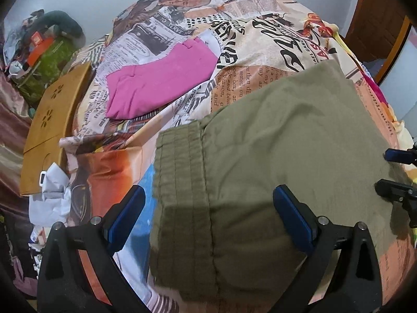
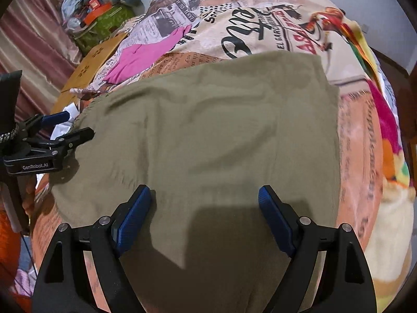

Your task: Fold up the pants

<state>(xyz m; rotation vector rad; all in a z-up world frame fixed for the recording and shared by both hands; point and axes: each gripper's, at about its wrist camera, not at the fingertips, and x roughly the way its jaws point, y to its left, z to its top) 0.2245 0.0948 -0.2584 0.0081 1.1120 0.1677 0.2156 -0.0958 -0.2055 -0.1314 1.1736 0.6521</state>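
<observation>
Olive-green pants (image 1: 273, 161) lie folded flat on the newspaper-print bedspread (image 1: 234, 39), with the ribbed waistband (image 1: 182, 182) at the left. My left gripper (image 1: 208, 208) is open and empty, hovering over the waistband end. My right gripper (image 2: 204, 208) is open and empty above the near edge of the pants (image 2: 208, 130). The left gripper (image 2: 67, 130) shows at the left edge of the right wrist view, and the right gripper (image 1: 398, 172) at the right edge of the left wrist view.
Folded pink pants (image 1: 159, 80) lie farther back on the bed. A wooden board (image 1: 52, 120) and white cloth (image 1: 49, 195) sit at the left edge. A cluttered pile with a green bag (image 1: 49, 60) is beyond. A wooden door (image 1: 378, 20) stands at the right.
</observation>
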